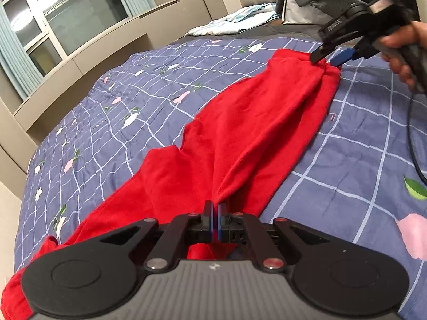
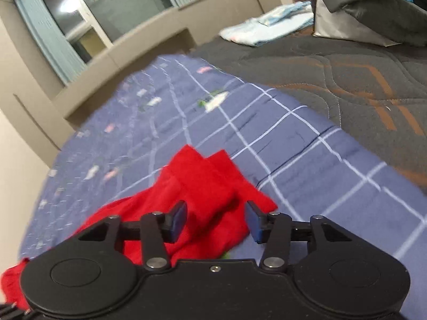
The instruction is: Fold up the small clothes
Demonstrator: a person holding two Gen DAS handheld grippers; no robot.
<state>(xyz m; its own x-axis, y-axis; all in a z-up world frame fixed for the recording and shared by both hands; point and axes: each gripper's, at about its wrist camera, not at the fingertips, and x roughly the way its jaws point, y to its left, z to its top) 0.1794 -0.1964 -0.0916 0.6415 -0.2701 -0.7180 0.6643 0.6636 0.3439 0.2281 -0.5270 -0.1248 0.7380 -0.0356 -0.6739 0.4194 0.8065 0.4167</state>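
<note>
A red garment (image 1: pixel 240 133) lies stretched along the blue checked bedspread (image 1: pixel 120 112). My left gripper (image 1: pixel 215 208) is shut on its near end, with the cloth bunched into the closed pads. My right gripper (image 1: pixel 327 60) shows at the garment's far end in the left wrist view. In the right wrist view my right gripper (image 2: pixel 216 220) is open, its fingers either side of the red garment (image 2: pixel 202 186) with cloth lying between them. The garment's corner lies flat on the bedspread (image 2: pixel 293 160).
A dark grey quilted mattress (image 2: pixel 347 74) lies beyond the bedspread. Folded pale blue clothes (image 2: pixel 267 26) and a grey pillow pile (image 2: pixel 368 8) sit at the head end. A window (image 1: pixel 66 21) and beige wall ledge run along the left side.
</note>
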